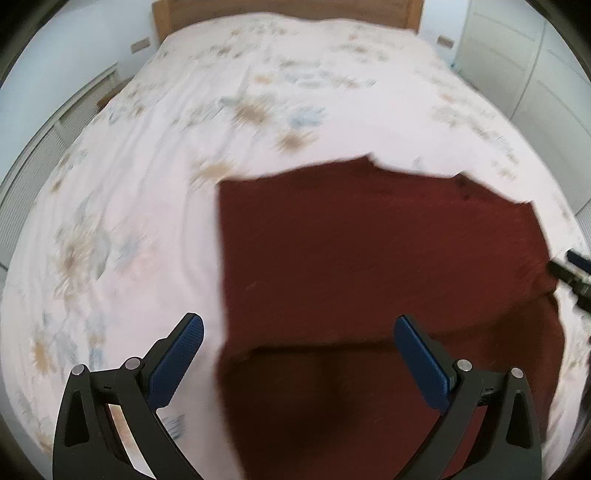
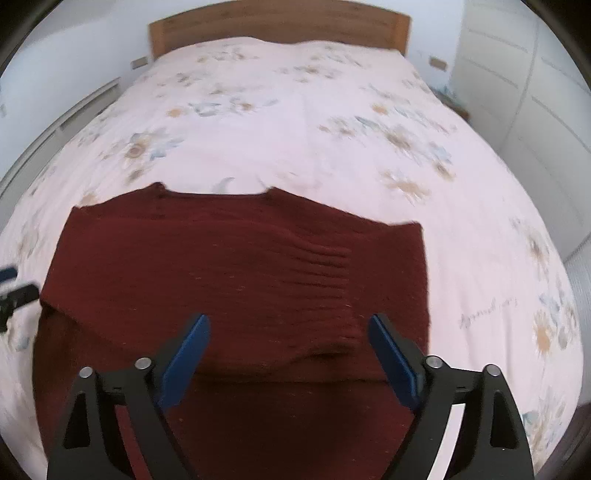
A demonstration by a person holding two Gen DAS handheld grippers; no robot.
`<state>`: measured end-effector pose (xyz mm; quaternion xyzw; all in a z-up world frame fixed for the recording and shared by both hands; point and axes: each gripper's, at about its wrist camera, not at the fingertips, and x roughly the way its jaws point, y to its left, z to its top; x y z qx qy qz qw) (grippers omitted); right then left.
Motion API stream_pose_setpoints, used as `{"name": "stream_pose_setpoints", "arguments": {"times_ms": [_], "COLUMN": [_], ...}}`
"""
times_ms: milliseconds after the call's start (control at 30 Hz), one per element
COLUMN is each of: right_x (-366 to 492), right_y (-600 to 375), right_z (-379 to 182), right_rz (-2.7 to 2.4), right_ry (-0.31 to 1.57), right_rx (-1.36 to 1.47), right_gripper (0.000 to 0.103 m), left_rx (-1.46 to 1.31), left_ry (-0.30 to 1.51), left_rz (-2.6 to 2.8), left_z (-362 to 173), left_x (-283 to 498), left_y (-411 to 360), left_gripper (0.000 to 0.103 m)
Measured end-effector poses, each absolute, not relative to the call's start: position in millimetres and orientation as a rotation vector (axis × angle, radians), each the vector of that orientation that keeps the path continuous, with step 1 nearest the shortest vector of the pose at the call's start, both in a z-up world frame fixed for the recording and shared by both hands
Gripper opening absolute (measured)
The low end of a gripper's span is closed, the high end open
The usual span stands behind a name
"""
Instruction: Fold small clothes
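A dark red knitted garment (image 1: pixel 369 258) (image 2: pixel 229 266) lies flat on the floral bedspread (image 1: pixel 129 221) (image 2: pixel 461 258), its near part folded over itself with a fold edge close to the camera. My left gripper (image 1: pixel 297 325) hovers open above the garment's left edge, blue pads wide apart and nothing between them. My right gripper (image 2: pixel 290 325) hangs open over the garment's near right part, also holding nothing. Each gripper's tip shows at the edge of the other's view, the right gripper (image 1: pixel 570 266) beside the garment's right side, the left gripper (image 2: pixel 14 288) beside its left side.
The bed has a wooden headboard (image 2: pixel 277 26) at the far end. White cupboard doors (image 2: pixel 517 92) stand to the right, and a white slatted unit (image 1: pixel 44 147) runs along the left. Bare bedspread stretches beyond the garment.
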<state>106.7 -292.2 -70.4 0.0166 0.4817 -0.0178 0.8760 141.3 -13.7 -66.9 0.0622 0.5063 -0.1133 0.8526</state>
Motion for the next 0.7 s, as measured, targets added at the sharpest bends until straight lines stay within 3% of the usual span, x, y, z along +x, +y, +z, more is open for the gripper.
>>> {"name": "stream_pose_setpoints", "arguments": {"times_ms": [33, 67, 367, 700], "right_x": [106.4, 106.7, 115.8, 104.2], "right_y": [-285.1, -276.9, -256.2, -306.4], "right_z": [-72.6, -76.6, -137.2, -153.6], "right_rz": [-0.035, -0.028, -0.017, -0.055], "right_ry": [0.999, 0.995, 1.066, 1.062], "right_rx": [0.012, -0.012, -0.057, 0.052], "right_gripper": [0.101, 0.103, 0.103, 0.103], "left_rx": [0.135, 0.145, 0.231, 0.225], "left_ry": [1.049, 1.036, 1.126, 1.079], "left_rz": [-0.241, -0.245, -0.254, -0.32], "left_z": [-65.2, -66.3, -148.6, -156.9], "left_x": [140.2, 142.2, 164.5, 157.5], "left_y": [-22.1, -30.9, -63.5, -34.2], "left_gripper": [0.102, 0.102, 0.102, 0.102]}}
